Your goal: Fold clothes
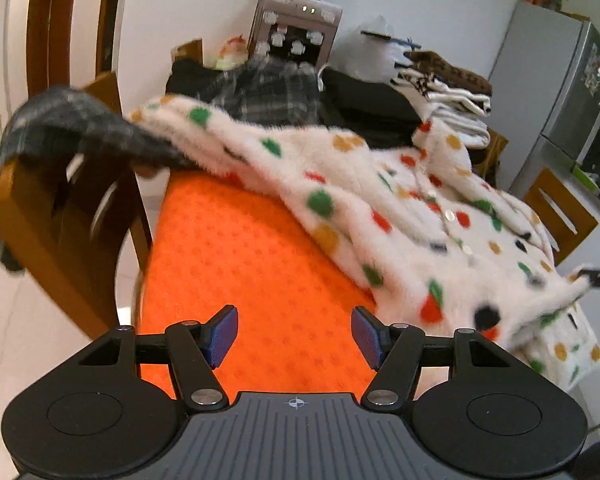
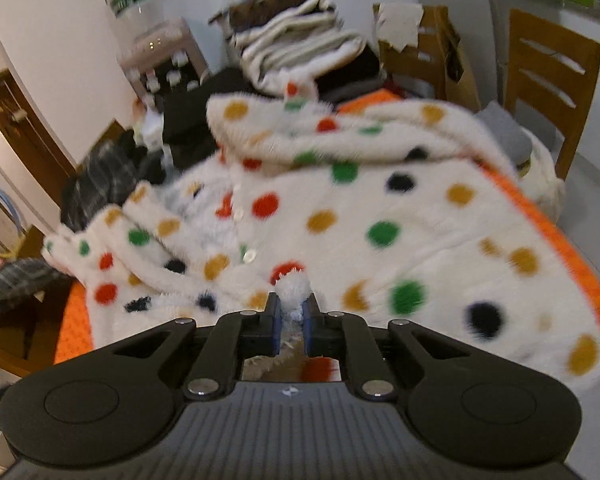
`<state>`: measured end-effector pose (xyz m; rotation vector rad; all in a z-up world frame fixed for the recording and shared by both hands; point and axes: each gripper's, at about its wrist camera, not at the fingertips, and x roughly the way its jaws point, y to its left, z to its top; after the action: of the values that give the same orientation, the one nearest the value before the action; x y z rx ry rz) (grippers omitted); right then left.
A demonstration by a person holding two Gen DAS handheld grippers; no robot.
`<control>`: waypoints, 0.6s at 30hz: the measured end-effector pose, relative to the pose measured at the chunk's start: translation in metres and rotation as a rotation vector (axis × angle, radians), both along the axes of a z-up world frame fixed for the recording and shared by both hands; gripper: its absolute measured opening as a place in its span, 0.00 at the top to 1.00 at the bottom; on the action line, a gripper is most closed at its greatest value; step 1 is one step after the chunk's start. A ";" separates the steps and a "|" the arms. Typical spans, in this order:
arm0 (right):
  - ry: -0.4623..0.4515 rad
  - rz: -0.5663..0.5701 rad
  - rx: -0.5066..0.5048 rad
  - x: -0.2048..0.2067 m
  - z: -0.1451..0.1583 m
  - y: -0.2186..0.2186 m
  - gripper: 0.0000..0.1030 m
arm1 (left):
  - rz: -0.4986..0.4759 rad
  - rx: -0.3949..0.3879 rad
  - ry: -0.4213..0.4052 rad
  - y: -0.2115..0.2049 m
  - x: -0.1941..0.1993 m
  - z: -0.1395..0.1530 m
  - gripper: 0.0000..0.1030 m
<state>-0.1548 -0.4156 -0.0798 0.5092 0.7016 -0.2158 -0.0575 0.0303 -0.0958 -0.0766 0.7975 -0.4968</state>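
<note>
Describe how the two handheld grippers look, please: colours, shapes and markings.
Both the left gripper and right gripper are black, with blue ribbed fingertip pads, silver pivot screws, two round side discs and a ribbed grey centre plate bearing a small crosshair mark.

- Dotted garment (image 2: 380, 224): fluffy long-pile fleece, matt.
- Orange table cover (image 1: 240, 256): waffle-textured cloth, matt.
- Chair (image 1: 56, 216): smooth varnished wood, slight sheen.
- Left gripper (image 1: 295, 336): matt black plastic, shiny metal pivots; fingers (image 1: 221, 336) w/ blue ribbed pads.
- Fridge (image 1: 556, 92): smooth grey metal-look, semi-gloss.
</note>
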 end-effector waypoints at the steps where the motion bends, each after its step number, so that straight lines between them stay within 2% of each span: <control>1: -0.009 0.001 -0.004 -0.007 0.004 -0.007 0.89 | 0.007 0.000 0.005 -0.004 -0.008 -0.002 0.37; 3: -0.024 0.001 -0.021 -0.020 0.011 -0.020 0.89 | 0.020 -0.001 0.015 -0.011 -0.025 -0.006 0.36; 8: -0.020 0.026 -0.067 -0.034 0.002 -0.042 0.89 | -0.075 0.045 -0.015 -0.065 -0.064 -0.034 0.35; 14: 0.000 0.072 -0.073 -0.026 -0.019 -0.058 0.89 | -0.137 0.220 -0.096 -0.112 -0.085 -0.063 0.35; 18: 0.004 0.075 -0.064 -0.017 -0.023 -0.068 0.90 | -0.151 0.292 -0.138 -0.128 -0.081 -0.072 0.35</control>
<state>-0.1721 -0.4832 -0.1028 0.4202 0.7139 -0.1682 -0.1382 -0.0980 -0.1674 0.2872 0.7364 -0.5176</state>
